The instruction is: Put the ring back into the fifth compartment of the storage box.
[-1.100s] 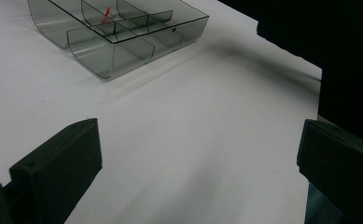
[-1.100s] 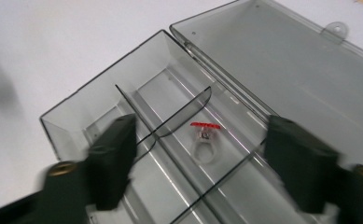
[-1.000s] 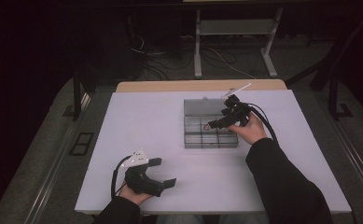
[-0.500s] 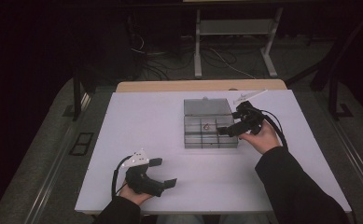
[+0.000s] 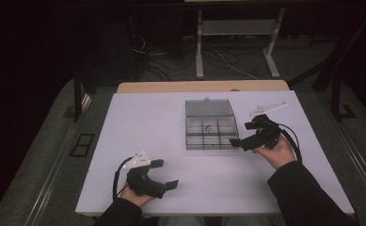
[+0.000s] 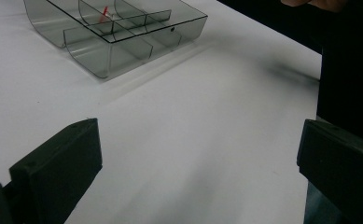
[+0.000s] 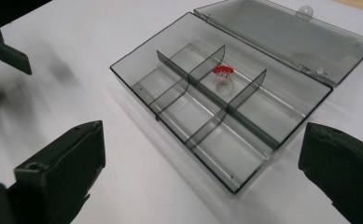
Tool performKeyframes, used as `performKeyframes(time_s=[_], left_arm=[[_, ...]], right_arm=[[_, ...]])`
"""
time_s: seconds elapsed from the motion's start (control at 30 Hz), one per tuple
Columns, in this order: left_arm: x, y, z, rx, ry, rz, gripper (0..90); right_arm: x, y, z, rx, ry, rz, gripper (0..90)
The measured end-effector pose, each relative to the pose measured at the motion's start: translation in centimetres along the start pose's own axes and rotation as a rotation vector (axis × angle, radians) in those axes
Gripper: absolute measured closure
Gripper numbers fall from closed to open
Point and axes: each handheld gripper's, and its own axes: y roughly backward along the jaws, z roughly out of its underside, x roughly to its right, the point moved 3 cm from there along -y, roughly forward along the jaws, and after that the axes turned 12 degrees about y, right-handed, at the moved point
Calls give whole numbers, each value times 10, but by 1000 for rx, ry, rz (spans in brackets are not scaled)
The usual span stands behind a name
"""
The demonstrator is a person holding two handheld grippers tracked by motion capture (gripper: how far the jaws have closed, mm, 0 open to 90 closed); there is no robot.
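Just right of the clear compartment box [image 5: 210,130], your right gripper [image 5: 247,134] sits with jaws wide apart, nothing between them. Red-topped ring [image 7: 222,74] lies in the box's middle rear compartment, apart from those jaws. Left gripper [image 5: 164,173] gapes near the table's front edge.

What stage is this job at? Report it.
Done: a red-topped ring lies in a middle compartment of the open clear organizer box. In hand: nothing; the right claw stands open beside the box, the left claw open near the table's front. Left, likely: shutting the lid.
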Motion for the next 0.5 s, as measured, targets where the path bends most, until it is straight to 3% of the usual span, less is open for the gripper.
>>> performKeyframes(time_s=[0.5], left_arm=[[0, -1, 1, -6, -2, 2, 0]], right_arm=[[-20, 23, 37, 48, -18, 4, 0]])
